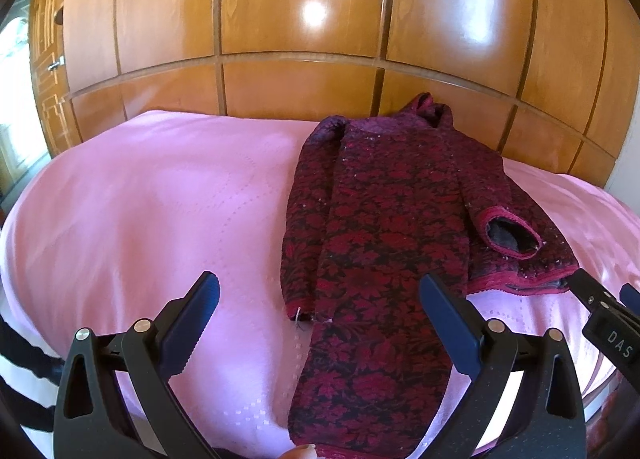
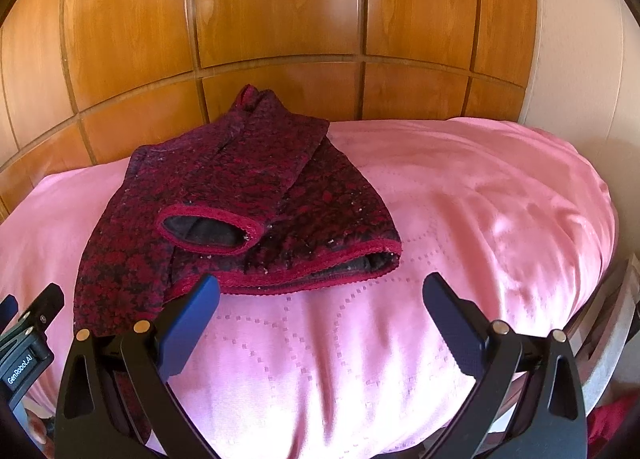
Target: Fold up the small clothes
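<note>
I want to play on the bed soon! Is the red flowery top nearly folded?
Partly. One sleeve already lies folded across the top on the pink bedspread. Nothing is in hand: the left hand-held gripper and right hand-held gripper are both open. The long side stretching toward the bed's near edge is unfolded.

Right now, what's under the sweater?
The sweater lies on a pink bedspread, which shows all around it. One sleeve is folded on top. Whatever is beneath the bedspread is covered.
</note>
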